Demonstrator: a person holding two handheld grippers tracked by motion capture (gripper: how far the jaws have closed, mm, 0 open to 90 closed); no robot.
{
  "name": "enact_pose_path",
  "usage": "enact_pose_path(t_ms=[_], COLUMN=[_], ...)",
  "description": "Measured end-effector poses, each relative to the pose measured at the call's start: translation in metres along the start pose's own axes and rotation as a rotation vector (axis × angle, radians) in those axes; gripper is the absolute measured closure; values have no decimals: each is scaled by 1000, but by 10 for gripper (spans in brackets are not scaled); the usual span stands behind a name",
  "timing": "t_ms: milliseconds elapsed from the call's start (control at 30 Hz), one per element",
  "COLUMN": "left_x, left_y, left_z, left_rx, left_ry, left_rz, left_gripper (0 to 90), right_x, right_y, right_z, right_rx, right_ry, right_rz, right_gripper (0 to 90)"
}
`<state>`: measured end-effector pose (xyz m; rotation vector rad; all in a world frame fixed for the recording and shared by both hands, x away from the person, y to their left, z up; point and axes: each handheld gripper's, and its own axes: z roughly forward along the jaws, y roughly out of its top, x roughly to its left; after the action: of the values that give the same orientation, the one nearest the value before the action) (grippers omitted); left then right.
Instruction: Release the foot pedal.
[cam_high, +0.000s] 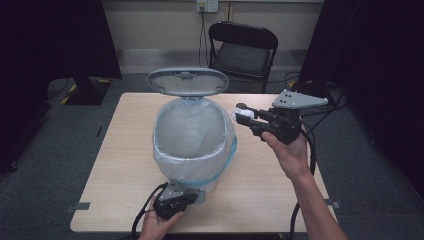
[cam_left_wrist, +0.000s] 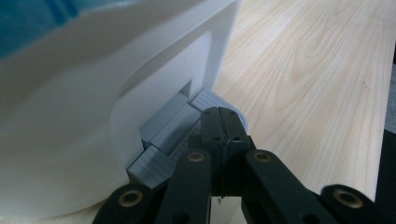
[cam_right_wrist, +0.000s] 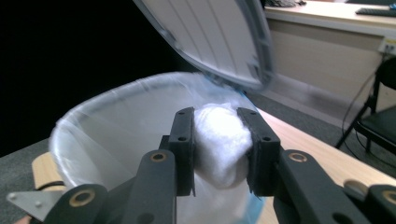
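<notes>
White wad (cam_right_wrist: 219, 140), soft and crumpled, tissue or wadding by the look of it, sitting clamped between the jaws of the right gripper (cam_high: 243, 116). Jaws standing partly closed, pressing on both sides of the wad, with the bulk bulging out below and in front of them. Wad hanging in the air just beside the right-hand rim of the pedal bin (cam_high: 194, 145), level with or slightly above that rim, not yet over the opening.

Bin standing on the bench (cam_high: 115, 165), lined with a translucent bag (cam_right_wrist: 116, 135) folded over the rim, blue band showing low on the outside. Lid (cam_high: 187, 81) standing raised at the far side, leaving the mouth open.

Left gripper (cam_left_wrist: 223, 130) lying low at the near foot of the bin, jaws fully together with nothing between them, tips resting on the grey pedal (cam_left_wrist: 163, 135); probably pressing it down to hold the lid up, though actual pressure being hard to confirm from the close view.

Deciding relation: bin opening lying to the left of the wad and a little below, straight ahead along the right jaws. Right hand being the only one placed for the drop; short carry leftward over the rim needed before opening. Risk noted: releasing early likely sending the wad down the outside onto the bench.

Folding chair (cam_high: 243, 50) and wall socket (cam_high: 207, 5) standing beyond the bench.
</notes>
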<state>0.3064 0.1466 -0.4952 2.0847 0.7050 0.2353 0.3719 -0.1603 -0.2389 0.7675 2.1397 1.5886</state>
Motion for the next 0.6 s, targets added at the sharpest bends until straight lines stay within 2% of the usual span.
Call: enact_pose_path(t_ms=[267,433,600], left_x=[0,1,1], left_y=[0,-1,0], left_z=[0,0,0], left_rx=[3,-6,-5], left_ry=[-1,-9,-9], left_rz=[2,4,4], left_gripper=[900,900,900], right_x=[12,18,22], right_y=[19,28,33], right_z=[15,33,43], right_rx=[-11,-14,-5], right_ry=[61,138,167], right_rz=[-22,-24,-40], right_gripper=[683,682,682])
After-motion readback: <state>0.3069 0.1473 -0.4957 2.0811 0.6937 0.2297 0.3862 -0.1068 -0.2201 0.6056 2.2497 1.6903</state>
